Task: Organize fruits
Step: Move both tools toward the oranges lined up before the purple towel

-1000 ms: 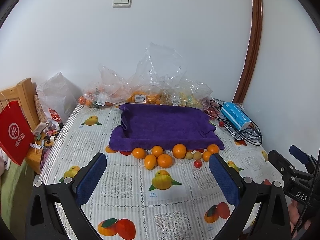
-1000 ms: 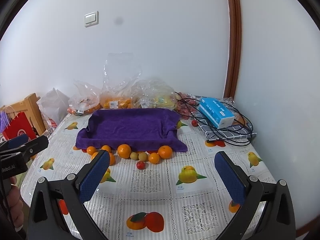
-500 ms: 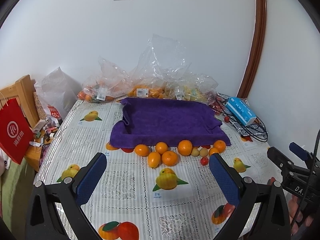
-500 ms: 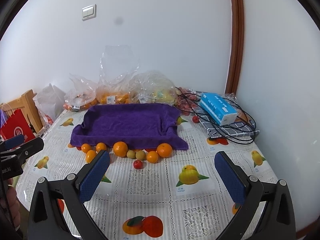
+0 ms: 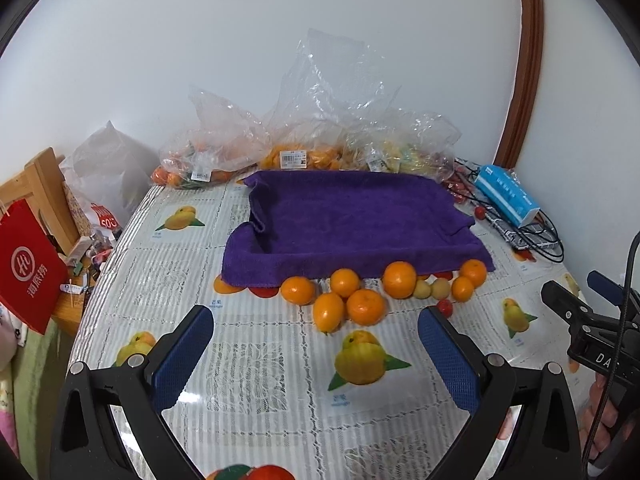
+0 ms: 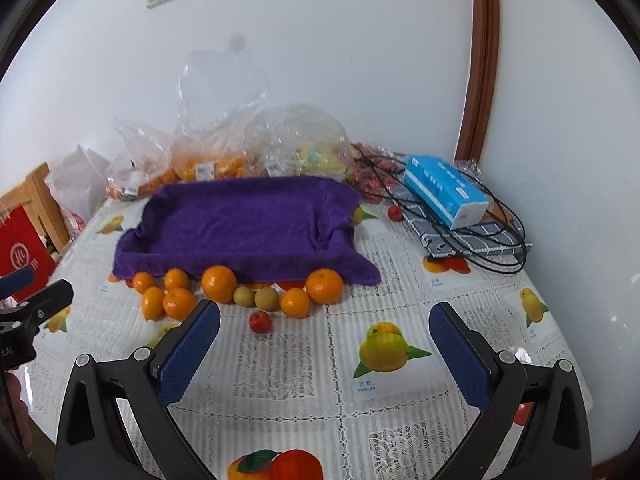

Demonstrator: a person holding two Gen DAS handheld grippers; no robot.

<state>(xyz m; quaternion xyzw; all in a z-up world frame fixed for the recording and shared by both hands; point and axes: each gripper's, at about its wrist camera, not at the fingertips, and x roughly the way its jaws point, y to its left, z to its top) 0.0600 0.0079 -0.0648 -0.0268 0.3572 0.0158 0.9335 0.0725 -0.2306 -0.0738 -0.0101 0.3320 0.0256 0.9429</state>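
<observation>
Both grippers had come fwd and tipped down since the earlier frames, so the fruit row sat nearer and larger in each wrist view. Left gripper (image 5: 316,330), black frame w/ blue textured pads, was spread wide above the fruit-print plastic tablecloth (image 5: 256,364), holding nothing. Right gripper (image 6: 324,326), same build, was also spread wide and empty.

Loose fruit lay in a row along the near edge of the purple towel-lined tray (image 5: 352,220), tray itself empty. Seven round orange mandarins (image 5: 400,279) made up most of the row; two small yellow-green fruits (image 6: 256,298) sat touching side by side btwn the mandarins. One small red fruit (image 6: 260,322) lay apart, just in front of the row, nearest the right gripper's left pad.

Behind the tray, clear plastic bags of fruit (image 5: 296,156) were piled against the white wall. Another small red fruit (image 6: 395,213) rested to the tray's right, near a blue tissue box (image 6: 444,190) atop a checked cloth w/ black cables (image 6: 496,256). A red paper bag (image 5: 28,268) hung off the table's left side.
</observation>
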